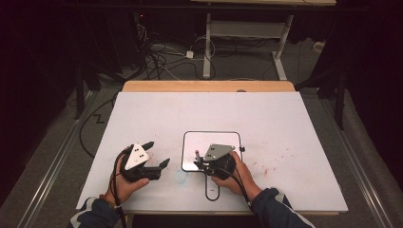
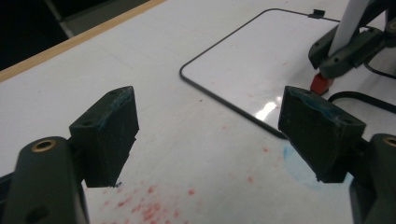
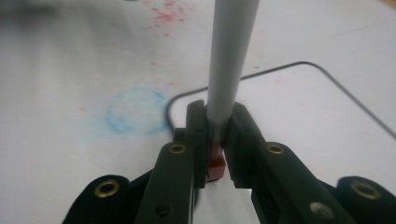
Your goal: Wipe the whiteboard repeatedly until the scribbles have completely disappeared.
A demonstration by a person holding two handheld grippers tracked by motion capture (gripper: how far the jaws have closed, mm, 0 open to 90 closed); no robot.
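Observation:
A small whiteboard (image 1: 211, 142) with a thin black rim lies on the white table (image 1: 285, 118), in front of the person. My right gripper (image 1: 200, 163) sits at the board's near left corner, shut on a marker (image 3: 231, 56) with a pale grey barrel and a red end (image 3: 215, 165). From the left gripper view, the marker's red end (image 2: 321, 84) is low over the whiteboard (image 2: 261, 70). My left gripper (image 2: 208, 135) hovers left of the board, jaws wide open with nothing between them. Its pads (image 2: 112, 130) are smeared blue. It also shows as the left gripper (image 1: 159, 152) from above.
A faint blue ring smudge (image 3: 135, 112) marks the table between the two grippers. Red specks (image 1: 266, 168) stain the table right of the board. A black cable loop (image 1: 212, 192) lies near the front edge. A wooden strip (image 1: 209, 86) runs along the far edge.

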